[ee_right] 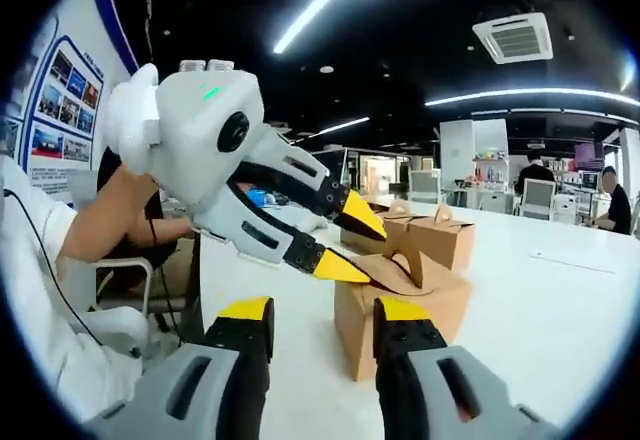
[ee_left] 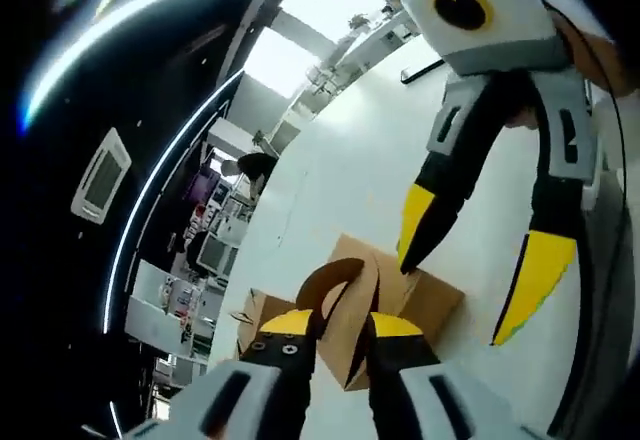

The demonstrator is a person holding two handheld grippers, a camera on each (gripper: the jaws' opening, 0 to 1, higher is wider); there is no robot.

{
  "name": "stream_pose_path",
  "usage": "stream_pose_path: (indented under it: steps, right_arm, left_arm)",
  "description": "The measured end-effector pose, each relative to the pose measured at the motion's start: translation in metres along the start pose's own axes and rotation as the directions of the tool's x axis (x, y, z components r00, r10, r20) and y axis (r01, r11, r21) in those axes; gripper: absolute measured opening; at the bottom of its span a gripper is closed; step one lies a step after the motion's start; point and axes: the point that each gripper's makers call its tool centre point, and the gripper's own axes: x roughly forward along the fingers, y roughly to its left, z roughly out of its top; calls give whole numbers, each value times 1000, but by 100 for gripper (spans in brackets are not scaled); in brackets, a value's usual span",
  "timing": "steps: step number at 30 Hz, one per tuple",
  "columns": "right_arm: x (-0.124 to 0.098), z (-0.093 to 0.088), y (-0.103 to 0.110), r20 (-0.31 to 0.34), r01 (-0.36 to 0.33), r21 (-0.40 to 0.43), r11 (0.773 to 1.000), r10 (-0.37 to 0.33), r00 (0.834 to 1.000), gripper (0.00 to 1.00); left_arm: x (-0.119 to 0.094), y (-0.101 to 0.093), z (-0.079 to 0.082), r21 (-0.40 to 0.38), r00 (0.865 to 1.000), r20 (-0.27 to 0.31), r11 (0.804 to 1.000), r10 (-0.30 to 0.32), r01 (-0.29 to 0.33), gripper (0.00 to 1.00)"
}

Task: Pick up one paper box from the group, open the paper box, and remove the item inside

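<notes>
In the left gripper view, my left gripper (ee_left: 338, 328) rises from the bottom with its 2 yellow-tipped jaws close together, pinching the curved handle flap (ee_left: 335, 282) of a brown paper box (ee_left: 410, 305) that sits on the white table (ee_left: 350, 170). My right gripper (ee_left: 480, 260) comes down from the upper right with its jaws spread; 1 yellow tip touches the box's top edge, the other hangs clear beside the box. A 2nd paper box (ee_left: 255, 322) lies just behind the first, toward the left.

In the right gripper view, my right gripper (ee_right: 322, 325) has its jaws apart, framing the nearest paper box (ee_right: 400, 315) on the white table (ee_right: 560, 310). My left gripper (ee_right: 345, 240) reaches in from the left, its lower yellow tip lying on the box's raised top flap (ee_right: 395, 270). More paper boxes (ee_right: 440, 235) with handles stand farther back on the table. A person's sleeve (ee_right: 40, 290) shows at the left.
</notes>
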Motion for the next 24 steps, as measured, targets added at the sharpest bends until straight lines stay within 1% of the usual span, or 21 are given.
stream_pose_path:
  steps: [1, 2, 6, 7, 8, 11, 15, 20, 24]
  right_arm:
    - [0, 0, 0, 0, -1, 1, 1000, 1, 1000, 40]
    - [0, 0, 1, 1, -2, 5, 1000, 2, 1000, 40]
    - [-1, 0, 1, 7, -3, 20, 1000, 3, 1000, 38]
    - [-2, 0, 1, 7, -3, 21, 1000, 3, 1000, 38]
    - [-2, 0, 2, 6, -4, 22, 1000, 4, 1000, 38]
    - [-2, 0, 3, 5, -6, 21, 1000, 6, 1000, 37]
    - [-1, -1, 2, 4, -2, 20, 1000, 2, 1000, 37]
    - [-1, -1, 1, 2, -2, 16, 1000, 2, 1000, 37]
    - [-1, -1, 0, 0, -2, 15, 1000, 2, 1000, 36]
  left_arm:
    - [13, 4, -1, 18, 1000, -2, 1000, 6, -6, 17]
    - [15, 3, 0, 28, 1000, -1, 1000, 12, -12, 15]
    - [10, -9, 2, 80, 999, 14, 996, 39, -40, 6]
    - [9, -11, 4, 104, 999, 22, 993, 47, -49, 5]
    - [10, -10, 4, 115, 998, 25, 992, 57, -60, 5]
    - [5, -12, 5, 127, 998, 27, 990, 62, -65, 4]
    - [5, -12, 4, 134, 998, 29, 989, 53, -56, 4]
    - [1, -15, 5, 69, 999, 45, 997, 30, -33, 3]
    - [2, -13, 4, -9, 998, 69, 1000, 15, -15, 3]
